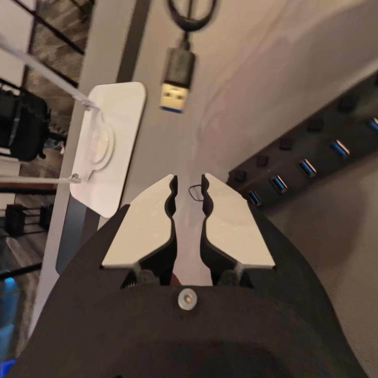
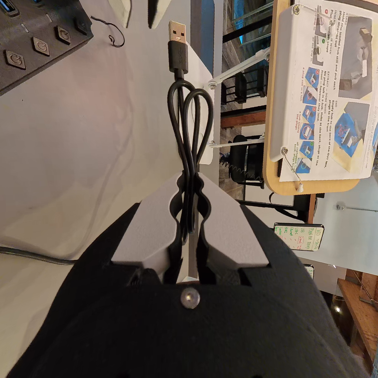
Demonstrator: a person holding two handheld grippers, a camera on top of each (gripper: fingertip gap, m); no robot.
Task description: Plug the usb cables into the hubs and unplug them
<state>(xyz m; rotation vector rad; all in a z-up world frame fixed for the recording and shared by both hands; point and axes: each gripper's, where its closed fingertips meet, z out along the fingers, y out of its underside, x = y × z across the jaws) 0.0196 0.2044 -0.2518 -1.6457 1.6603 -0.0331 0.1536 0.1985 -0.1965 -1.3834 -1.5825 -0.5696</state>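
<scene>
My right gripper (image 2: 189, 176) is shut on a looped black USB cable (image 2: 190, 131), and its plug (image 2: 177, 49) points away from me. The same plug (image 1: 177, 81) shows in the left wrist view, straight ahead with its metal end towards me. My left gripper (image 1: 189, 178) is open and empty, its jaws a small gap apart, short of the plug. A black USB hub (image 1: 302, 163) with several blue ports lies to the right of my left gripper. The hub's button side (image 2: 38, 41) shows at the top left of the right wrist view. The left gripper's fingertips (image 2: 157, 14) show at the top there.
A white table (image 2: 81, 122) lies under everything. A white plate with clear struts (image 1: 110, 143) sits at the table's edge. A small wire loop (image 2: 116, 39) lies beside the hub. A wooden board with an instruction sheet (image 2: 319, 92) stands beyond the edge. A grey cable (image 2: 30, 255) lies at the left. My hands' fingertips stand some 15 cm from each other. It is some 8 cm from my left tips to the black USB hub (image 1: 302, 163).
</scene>
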